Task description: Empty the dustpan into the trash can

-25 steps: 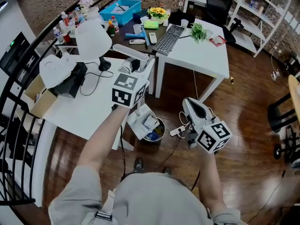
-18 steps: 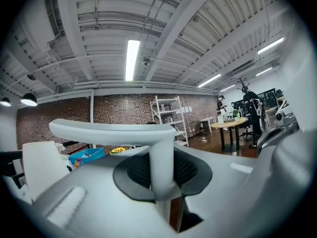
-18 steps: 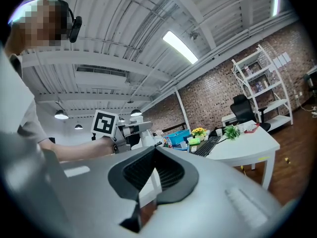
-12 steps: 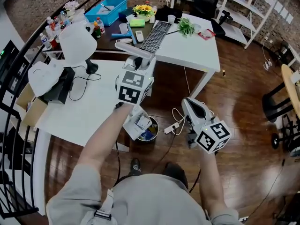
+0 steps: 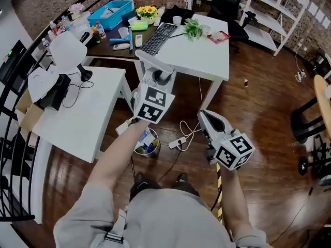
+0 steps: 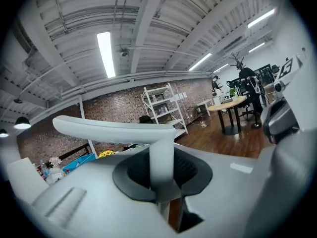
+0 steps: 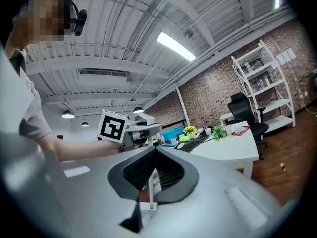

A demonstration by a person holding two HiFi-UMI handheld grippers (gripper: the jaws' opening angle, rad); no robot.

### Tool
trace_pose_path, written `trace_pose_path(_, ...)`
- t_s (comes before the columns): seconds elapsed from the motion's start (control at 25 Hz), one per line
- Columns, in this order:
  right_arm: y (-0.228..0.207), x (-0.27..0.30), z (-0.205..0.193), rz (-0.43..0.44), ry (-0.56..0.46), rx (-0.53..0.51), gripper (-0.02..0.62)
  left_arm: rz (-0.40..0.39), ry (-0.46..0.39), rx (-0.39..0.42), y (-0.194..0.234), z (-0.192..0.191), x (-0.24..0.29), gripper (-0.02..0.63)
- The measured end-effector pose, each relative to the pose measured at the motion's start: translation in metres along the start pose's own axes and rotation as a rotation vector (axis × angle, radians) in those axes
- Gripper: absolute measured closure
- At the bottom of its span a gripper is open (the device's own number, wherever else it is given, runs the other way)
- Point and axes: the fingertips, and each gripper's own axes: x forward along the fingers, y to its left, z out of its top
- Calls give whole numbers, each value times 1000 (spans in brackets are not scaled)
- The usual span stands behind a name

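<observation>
dustpan (image 6: 114,128): pale plastic with a long upright stem and a crossbar on top. The stem runs down between the jaws. In the head view the crossbar sticks out ahead of the marker cube.
left hand-held gripper (image 5: 158,84): pinches the stem just under the crossbar and points roughly level.
right hand-held gripper (image 5: 206,119): jaws are pressed together, well apart from the dustpan. A thin pale sliver shows in the slit, and I can't tell what it is.
trash can (image 5: 154,150): small, on the wood floor (image 5: 258,112) just beside the white surface (image 5: 77,118), already holding colourful scraps. It sits directly under the left forearm.
pan end: mostly hidden by the gripper and arm. It looks to be at the can's mouth, but I can't tell if it touches the rim.
handling (judgement): light, stiff and smooth. The stem is a long lever, so the pan will swing, and the round stem can twist in the pads.
load (judgement): loose paper bits that slide off on any early tilt.
grip point (judgement): the crossbar stops the stem slipping down. A hold lower on the stem would give more tilt control.
risk (judgement): the can is small and light, so a knock from the pan could tip it.
clutter: power strip (image 5: 176,142) and its cable on the floor near the can.
</observation>
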Motion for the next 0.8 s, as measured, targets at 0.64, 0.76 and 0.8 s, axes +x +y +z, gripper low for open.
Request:
trace_pose_path(0.64,-65,-39,19,-75,55,-53,592,-136,-2,83,-112,13,24,537)
trace_pose_path(0.76,-77,-45,27,-35,47,-57,592,-136,12,92,-133,11,29,535)
trace_pose_path(0.8,-82,-48,30,-16,44,-61,592,-134,14,100,-141,12,31,535)
